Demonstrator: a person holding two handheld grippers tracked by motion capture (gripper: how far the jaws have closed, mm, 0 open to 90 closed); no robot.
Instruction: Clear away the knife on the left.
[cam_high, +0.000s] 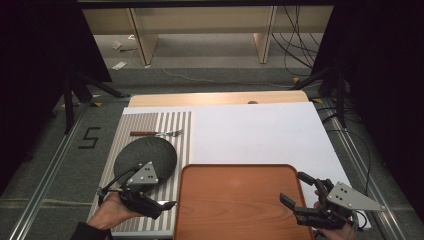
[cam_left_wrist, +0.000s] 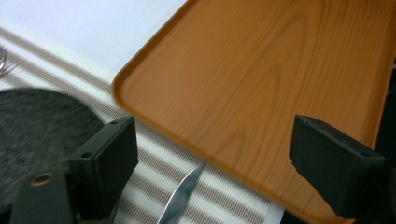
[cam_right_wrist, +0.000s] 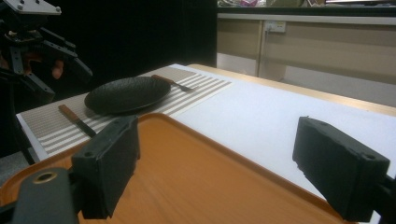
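Two hand-held grippers, both with jaws spread wide, nothing gripped. Left hand-held gripper (cam_high: 150, 202) sits over the near end of the striped placemat (cam_high: 150, 127), just beside the left edge of the wooden tray (cam_high: 240, 200). Between its jaws in the left gripper view: a knife (cam_left_wrist: 182, 198) blade tip lying on the mat, tip right at the tray rim, touching or just short, can't tell. Right hand-held gripper (cam_high: 300, 192) hovers at the tray's near right corner, jaws straddling the rim, not touching it as far as I can see.

Tray lies flat on the white tabletop (cam_high: 260, 132) cover between the two tools, bare inside. Just beyond the left tool: dark round plate (cam_high: 146, 156) on the mat, well clear of the jaws. The knife's brown handle runs alongside the plate in the right gripper view. Past the plate: fork (cam_high: 156, 133) with a wooden handle, lying across the mat's far end, apart from the plate.
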